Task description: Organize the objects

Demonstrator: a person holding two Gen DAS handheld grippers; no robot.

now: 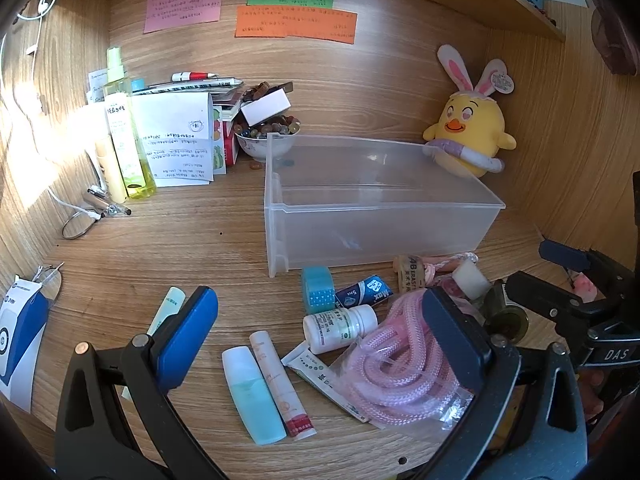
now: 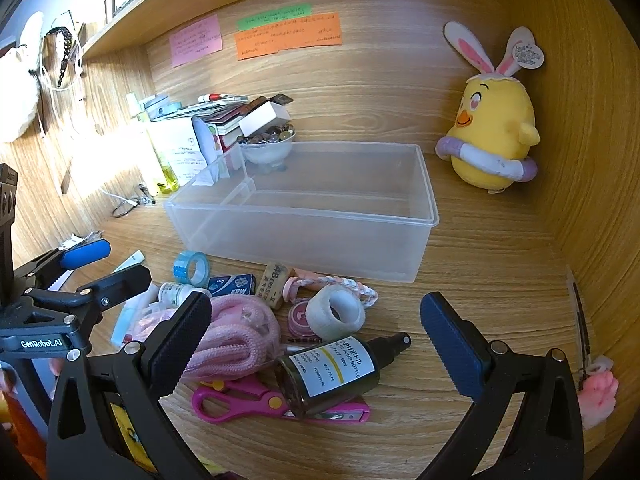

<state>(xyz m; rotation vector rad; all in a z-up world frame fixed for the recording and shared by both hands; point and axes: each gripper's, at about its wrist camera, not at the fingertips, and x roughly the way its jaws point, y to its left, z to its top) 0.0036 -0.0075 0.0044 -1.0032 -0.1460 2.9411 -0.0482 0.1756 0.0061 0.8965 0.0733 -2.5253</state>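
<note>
A: Where's the clear bin (image 2: 304,216)?

B: On the counter (image 2: 460,344), with nothing visible inside. A yellow chick plush (image 2: 494,136) stands behind its far right corner.

A: And the clutter?

B: In front of the bin: blue tape roll (image 1: 318,289), white pill bottle (image 1: 340,327), bagged pink rope (image 1: 400,376), dark pump bottle (image 2: 334,372) lying across pink scissors (image 2: 248,400).

A: The left tongs (image 1: 320,344)?

B: Spread wide, gripping nothing, hovering over the tubes and the pill bottle in front of the bin.

A: The right tongs (image 2: 316,344)?

B: Also spread wide and gripping nothing, with the pump bottle lying between the fingers.
</note>
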